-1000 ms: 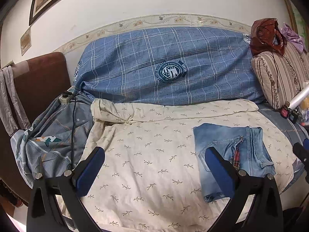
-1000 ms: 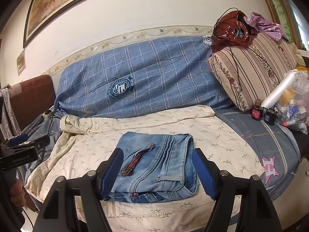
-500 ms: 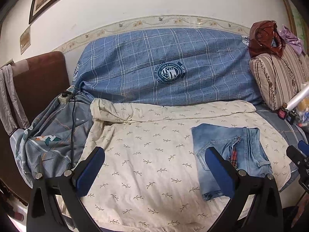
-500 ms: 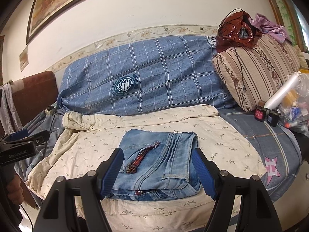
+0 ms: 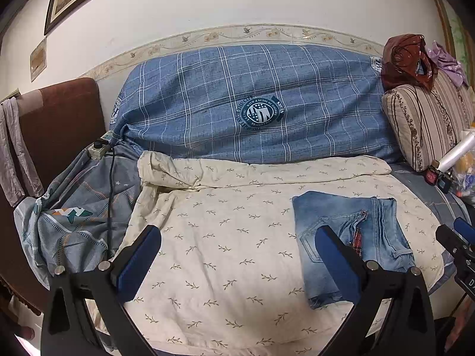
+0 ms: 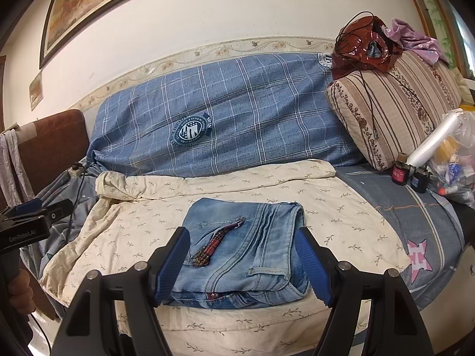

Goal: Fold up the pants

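The jeans [image 6: 242, 250] lie folded into a compact rectangle on the cream sheet [image 5: 222, 237], with a strip of red plaid cloth [image 6: 212, 244] showing at a slit in the top layer. The right gripper [image 6: 242, 262] hovers above them with its fingers [image 6: 170, 262] spread wide and released, one to each side of the bundle, holding nothing. The left gripper [image 5: 237, 264] is also spread and empty over bare sheet; the jeans [image 5: 350, 237] sit behind and just past its right finger [image 5: 338, 264]. Beyond both sets of fingers, a blue plaid cushion [image 5: 252, 103] leans against the wall, and a striped pillow [image 6: 394, 103] rests to the right.
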Demonstrator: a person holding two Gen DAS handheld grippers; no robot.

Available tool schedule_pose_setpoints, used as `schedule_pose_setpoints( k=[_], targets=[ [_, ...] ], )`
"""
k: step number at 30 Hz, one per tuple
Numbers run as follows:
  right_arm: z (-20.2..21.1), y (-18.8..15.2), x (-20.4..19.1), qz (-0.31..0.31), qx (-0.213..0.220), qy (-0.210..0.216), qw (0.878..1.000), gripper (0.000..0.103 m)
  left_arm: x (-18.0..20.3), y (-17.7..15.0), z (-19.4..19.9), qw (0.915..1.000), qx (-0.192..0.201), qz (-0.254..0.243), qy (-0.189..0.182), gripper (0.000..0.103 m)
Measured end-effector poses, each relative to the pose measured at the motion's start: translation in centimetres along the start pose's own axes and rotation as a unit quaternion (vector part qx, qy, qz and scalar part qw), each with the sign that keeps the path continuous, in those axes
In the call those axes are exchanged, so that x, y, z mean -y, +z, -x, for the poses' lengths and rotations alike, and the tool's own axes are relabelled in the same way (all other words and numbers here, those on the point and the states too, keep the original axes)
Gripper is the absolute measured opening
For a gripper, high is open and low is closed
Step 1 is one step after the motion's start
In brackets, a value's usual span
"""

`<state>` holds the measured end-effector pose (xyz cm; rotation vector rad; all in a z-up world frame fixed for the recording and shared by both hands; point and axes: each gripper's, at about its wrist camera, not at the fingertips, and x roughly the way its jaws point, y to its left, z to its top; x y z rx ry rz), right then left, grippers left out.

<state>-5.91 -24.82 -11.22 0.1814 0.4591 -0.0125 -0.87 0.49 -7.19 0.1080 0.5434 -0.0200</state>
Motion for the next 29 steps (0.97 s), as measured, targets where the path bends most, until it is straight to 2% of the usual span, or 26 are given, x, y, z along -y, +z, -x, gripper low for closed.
schedule_pose_setpoints(
  k=[15,29],
  targets=[
    [-0.6,0.3,-0.2,0.001,-0.004,0.007,1.0,0.076,-0.1,0.4,0.2,0.9999,0.004,0.002,-0.01,0.103],
    [-1.7,0.2,-0.4,-0.002,-0.012,0.013,1.0,0.076,0.0,0.4,0.1,0.9985,0.02,0.008,-0.05,0.103]
  ],
)
